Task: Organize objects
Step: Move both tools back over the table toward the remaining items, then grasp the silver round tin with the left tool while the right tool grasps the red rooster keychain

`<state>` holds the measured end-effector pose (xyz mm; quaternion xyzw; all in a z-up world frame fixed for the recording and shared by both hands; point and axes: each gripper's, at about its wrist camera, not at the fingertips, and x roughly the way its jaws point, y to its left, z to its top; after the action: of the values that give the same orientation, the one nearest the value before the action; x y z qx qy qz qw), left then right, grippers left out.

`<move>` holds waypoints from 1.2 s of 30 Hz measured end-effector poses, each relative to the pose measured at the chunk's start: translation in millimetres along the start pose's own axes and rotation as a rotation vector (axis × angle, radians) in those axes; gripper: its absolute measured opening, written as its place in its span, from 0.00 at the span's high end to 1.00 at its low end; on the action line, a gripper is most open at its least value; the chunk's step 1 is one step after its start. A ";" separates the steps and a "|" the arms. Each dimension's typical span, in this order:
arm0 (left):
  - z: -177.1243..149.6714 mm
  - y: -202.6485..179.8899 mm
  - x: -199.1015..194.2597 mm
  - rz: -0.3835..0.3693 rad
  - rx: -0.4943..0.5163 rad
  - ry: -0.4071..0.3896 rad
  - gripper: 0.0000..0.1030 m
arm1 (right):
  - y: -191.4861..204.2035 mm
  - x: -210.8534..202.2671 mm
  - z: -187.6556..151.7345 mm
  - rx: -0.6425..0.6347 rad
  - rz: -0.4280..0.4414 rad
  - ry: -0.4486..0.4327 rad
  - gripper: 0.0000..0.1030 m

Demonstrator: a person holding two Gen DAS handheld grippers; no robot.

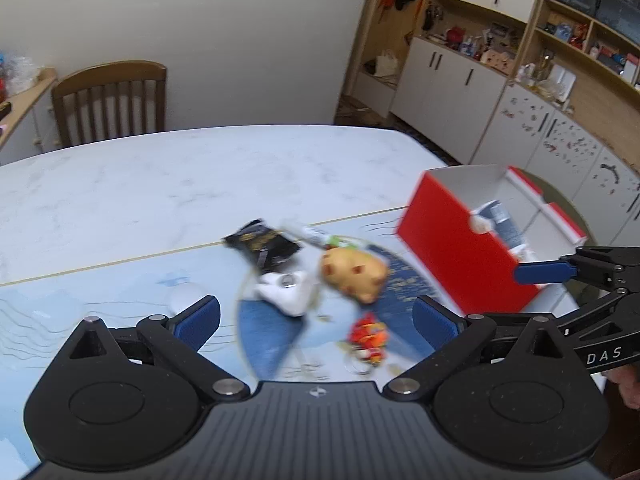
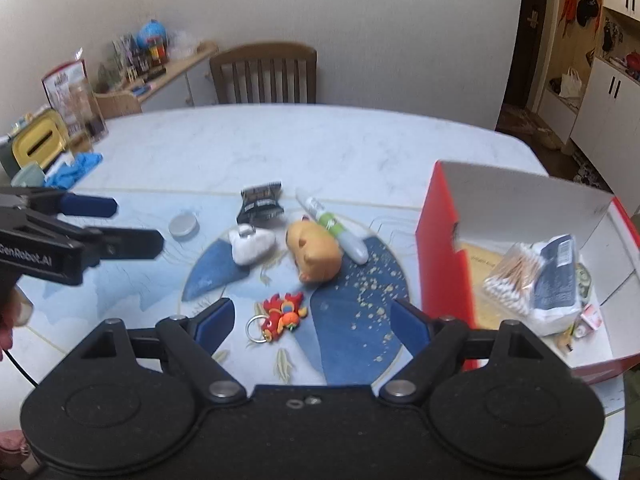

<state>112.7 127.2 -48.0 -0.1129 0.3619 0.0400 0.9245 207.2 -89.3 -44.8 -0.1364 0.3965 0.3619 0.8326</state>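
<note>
Red keychain figure (image 2: 285, 312): on tabletop (image 2: 320, 144) mat, between right gripper (image 2: 312, 320) jaws, spread wide, empty; long axis slants, ring toward camera. Left view blurred. Marker (image 2: 332, 226) lies diagonal, partly behind tan plush (image 2: 316, 254). Red box (image 2: 444, 248) right, contents partly hidden. Left gripper (image 1: 316, 316) jaws wide, empty.

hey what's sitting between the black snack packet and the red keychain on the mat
In the right wrist view, the white lump and the tan hamster toy lie between the black snack packet and the red keychain.
</note>
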 end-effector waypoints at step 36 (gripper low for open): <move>-20.9 84.3 116.6 0.224 0.137 0.046 0.01 | 24.9 115.9 -8.0 -0.077 -0.025 0.188 0.31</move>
<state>171.4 203.2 -157.1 -0.0092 0.3953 0.1155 0.9112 234.1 -18.6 -136.5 -0.2063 0.4572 0.3522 0.7902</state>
